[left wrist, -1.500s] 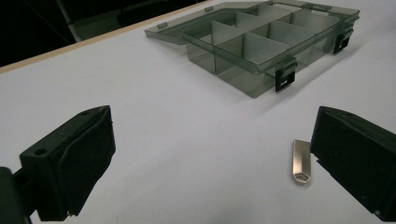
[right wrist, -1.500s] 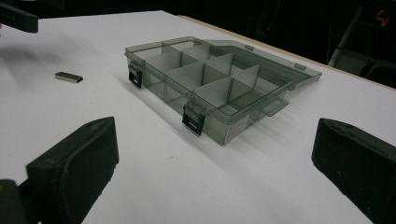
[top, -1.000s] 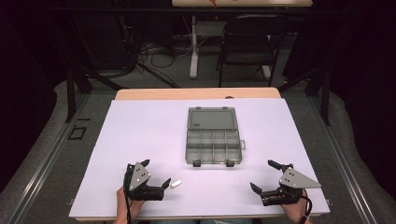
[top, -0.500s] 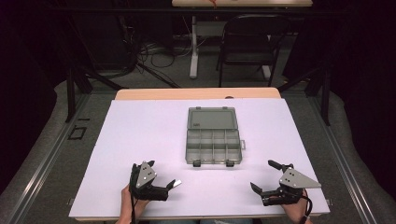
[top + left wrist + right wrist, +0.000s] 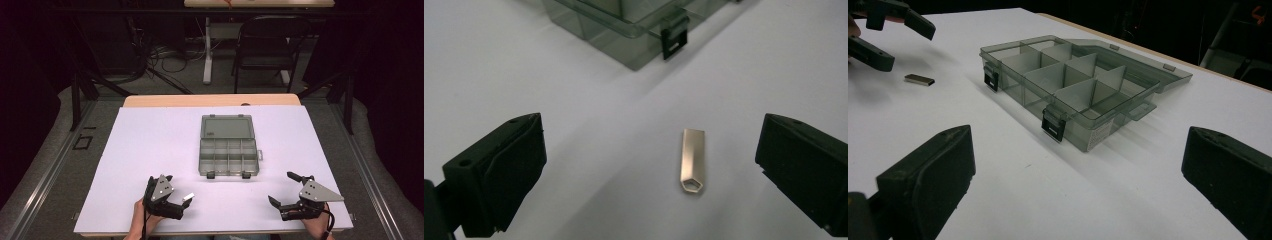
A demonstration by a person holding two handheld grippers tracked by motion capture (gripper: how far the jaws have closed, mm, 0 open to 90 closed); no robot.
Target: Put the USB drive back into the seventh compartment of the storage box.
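Observation:
A small silver metal stick (image 5: 692,161) lies flat on the white table between the jaws of my open left gripper (image 5: 649,155), nearer the right jaw and untouched. From above, the stick (image 5: 187,198) sits just ahead of the left gripper (image 5: 176,195) near the front edge. A smoky clear compartment box (image 5: 229,155) lies open mid-table, its lid (image 5: 227,126) folded back and its cells empty. My right gripper (image 5: 280,187) is open at the front right and holds nothing. In its own view the right gripper (image 5: 1073,165) faces the box (image 5: 1073,85), with the stick (image 5: 919,79) beyond it.
The white sheet (image 5: 150,145) covers the table, with a wooden strip (image 5: 210,100) at the far edge. A dark chair (image 5: 267,45) and cables stand on the floor behind. The box's two black latches (image 5: 1053,122) face me.
My left gripper has shifted a little to the right, bringing its jaws around the metal stick. The right gripper and the box have stayed put.

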